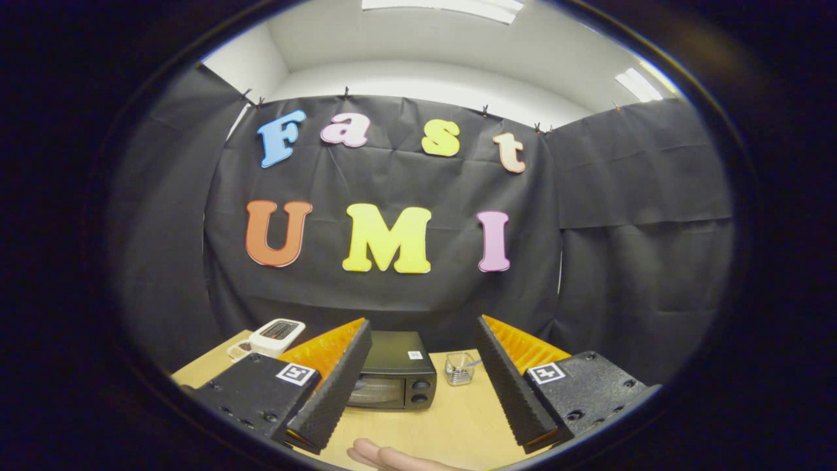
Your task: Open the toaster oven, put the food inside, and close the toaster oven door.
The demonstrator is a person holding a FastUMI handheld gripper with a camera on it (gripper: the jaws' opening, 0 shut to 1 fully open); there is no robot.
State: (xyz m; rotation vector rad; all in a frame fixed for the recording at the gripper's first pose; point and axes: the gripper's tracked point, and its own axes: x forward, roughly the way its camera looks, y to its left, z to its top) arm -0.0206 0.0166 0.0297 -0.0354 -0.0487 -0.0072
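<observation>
Ahead, the toaster oven (pixel 394 370) faces the spread, empty claw (pixel 418 379), door shut, long axis crosswise.

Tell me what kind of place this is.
Probably a recording booth: black cloth walls, a wooden table with a closed toaster oven and glass jar. The gripper is open.

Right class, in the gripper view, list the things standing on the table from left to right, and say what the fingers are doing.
White toaster → black toaster oven, door closed → small clear glass. The gripper has its fingers spread open, holding nothing, the oven beyond them.
</observation>
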